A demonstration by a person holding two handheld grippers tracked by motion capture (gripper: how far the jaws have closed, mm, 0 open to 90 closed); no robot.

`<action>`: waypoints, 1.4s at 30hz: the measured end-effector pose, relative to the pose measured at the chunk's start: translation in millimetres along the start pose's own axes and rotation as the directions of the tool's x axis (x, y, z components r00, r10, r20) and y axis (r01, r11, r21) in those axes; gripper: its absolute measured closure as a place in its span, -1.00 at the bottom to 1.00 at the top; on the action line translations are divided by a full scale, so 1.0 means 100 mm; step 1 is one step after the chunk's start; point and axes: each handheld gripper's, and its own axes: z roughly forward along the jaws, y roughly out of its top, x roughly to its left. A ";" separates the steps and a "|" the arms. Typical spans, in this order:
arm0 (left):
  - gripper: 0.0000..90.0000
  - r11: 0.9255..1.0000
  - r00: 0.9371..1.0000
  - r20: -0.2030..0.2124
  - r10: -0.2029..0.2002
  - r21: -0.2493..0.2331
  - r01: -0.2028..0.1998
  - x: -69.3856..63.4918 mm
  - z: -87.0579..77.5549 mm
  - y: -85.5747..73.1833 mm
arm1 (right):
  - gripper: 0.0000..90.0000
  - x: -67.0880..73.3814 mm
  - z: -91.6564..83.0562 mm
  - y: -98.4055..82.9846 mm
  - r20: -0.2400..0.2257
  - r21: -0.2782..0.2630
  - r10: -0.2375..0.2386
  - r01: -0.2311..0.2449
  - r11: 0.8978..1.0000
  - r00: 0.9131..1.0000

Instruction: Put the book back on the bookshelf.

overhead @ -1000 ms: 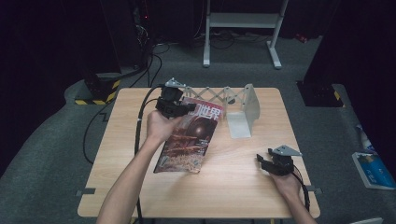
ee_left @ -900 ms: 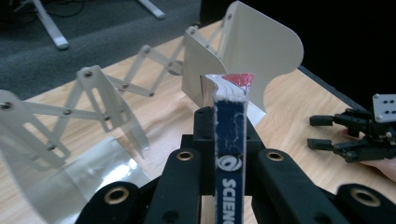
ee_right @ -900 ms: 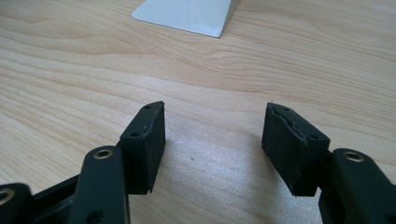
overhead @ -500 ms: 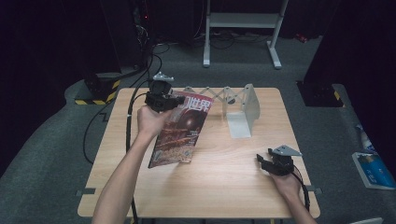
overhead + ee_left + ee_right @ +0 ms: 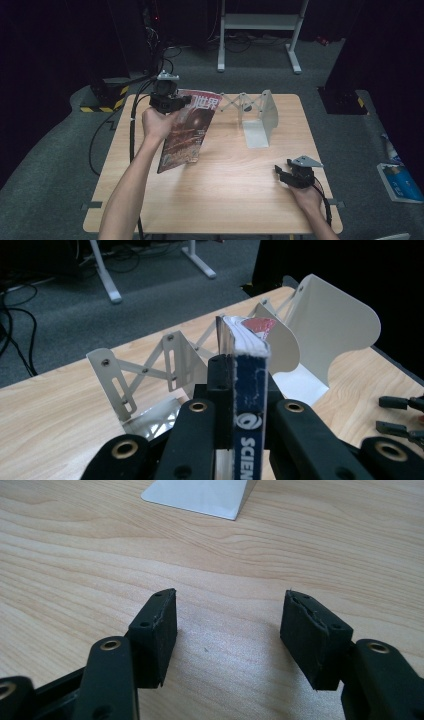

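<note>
A magazine (image 5: 186, 134) with a dark red cover is lifted off the wooden table (image 5: 225, 200) and hangs tilted, its lower end near the tabletop. My left gripper (image 5: 172, 102) is shut on its top edge at the spine; the left gripper view shows the blue spine (image 5: 248, 405) clamped between the black jaws. A white expandable book rack (image 5: 260, 117) stands at the back of the table, its end plate (image 5: 332, 322) just beyond the magazine. My right gripper (image 5: 282, 172) rests at the front right, open, with bare wood between its fingers (image 5: 156, 630).
The rack's flat base plate (image 5: 200, 495) lies on the table ahead of the right gripper. A cable trails from the left gripper over the table's left edge. A metal stand (image 5: 260, 22) is on the floor behind the table.
The left hand has raised the magazine from lying nearly flat to hanging tilted, and carried it a little toward the back left. The right gripper has stayed put.
</note>
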 end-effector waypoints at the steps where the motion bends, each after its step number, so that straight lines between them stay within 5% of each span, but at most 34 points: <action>1: 0.86 1.000 1.000 -0.003 0.001 -0.002 -0.001 0.01 0.00 0.00 | -0.12 0.00 0.00 0.00 0.000 0.000 0.000 0.000 1.000 1.000; 16: 0.86 0.997 0.998 -0.054 -0.040 -0.062 0.037 0.14 -0.05 0.00 | -0.12 0.00 0.00 0.00 0.001 0.000 0.002 -0.002 1.000 1.000; 32: 0.86 0.988 0.987 -0.126 -0.102 -0.133 0.085 0.30 -0.05 -0.01 | -0.11 0.00 0.00 0.00 0.001 0.000 -0.001 0.001 1.000 1.000; 42: 0.86 0.981 0.984 -0.137 -0.113 -0.170 0.089 0.29 0.11 0.01 | -0.12 0.00 0.00 0.00 0.001 -0.001 0.000 0.000 1.000 1.000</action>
